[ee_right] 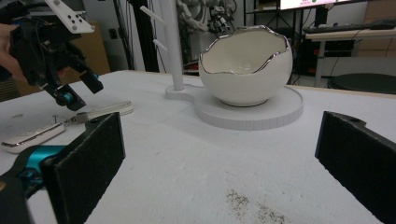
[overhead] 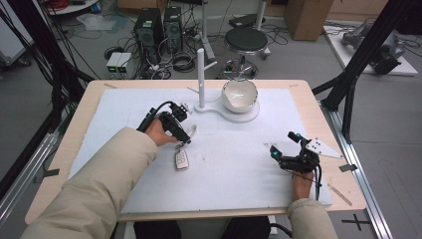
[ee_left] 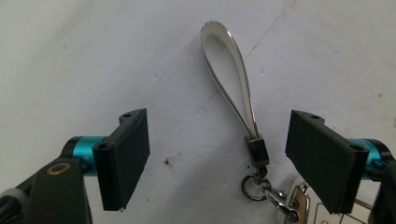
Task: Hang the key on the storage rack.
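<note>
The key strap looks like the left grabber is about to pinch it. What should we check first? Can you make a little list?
1. Left gripper jaws open: ok.
2. Strap lies between the jaws: ok, though nearer one side.
3. Strap flat on the white mat, nothing on top: ok.
4. Key fob free to follow: ok.
5. Right gripper open and well away: ok.
6. Jaws low enough to catch the strap: cannot tell.

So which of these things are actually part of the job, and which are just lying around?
Likely in use:
- left gripper, jaws open around the key strap
- car key
- peg stand and egg-shaped bowl, perhaps

Lying about:
- wooden stick
- stool
- computer towers
</note>
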Demonstrator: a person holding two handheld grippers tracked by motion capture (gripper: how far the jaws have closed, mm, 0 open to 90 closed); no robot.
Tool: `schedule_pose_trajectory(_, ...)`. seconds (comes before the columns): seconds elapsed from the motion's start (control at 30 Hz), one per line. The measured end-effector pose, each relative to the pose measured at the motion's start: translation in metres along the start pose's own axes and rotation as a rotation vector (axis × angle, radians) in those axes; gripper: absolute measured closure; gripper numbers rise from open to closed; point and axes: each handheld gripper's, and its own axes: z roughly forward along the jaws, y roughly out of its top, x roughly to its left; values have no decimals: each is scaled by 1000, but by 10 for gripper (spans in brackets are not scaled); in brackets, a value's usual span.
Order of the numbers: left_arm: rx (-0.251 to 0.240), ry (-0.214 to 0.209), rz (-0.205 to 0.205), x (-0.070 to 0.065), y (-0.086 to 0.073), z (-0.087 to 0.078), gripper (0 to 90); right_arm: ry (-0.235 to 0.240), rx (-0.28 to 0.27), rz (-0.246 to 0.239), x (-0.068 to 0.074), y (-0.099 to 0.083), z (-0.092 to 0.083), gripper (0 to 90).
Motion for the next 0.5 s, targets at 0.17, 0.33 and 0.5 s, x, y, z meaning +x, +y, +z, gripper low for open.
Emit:
schedule_pose_trajectory(0.17, 42, 6, -6, -2, 0, 3, 275, 0, 0, 1, 0, 0, 0, 6)
schedule_pose_trajectory(0.33, 62, -7, -26, -4, 1, 5, 329, 0, -3, -4, 0, 0, 0, 6)
schedule_pose_trajectory(0.5, 93, -16, -29, -5, 0, 7, 389, -1, 0, -1, 0, 0, 0, 6)
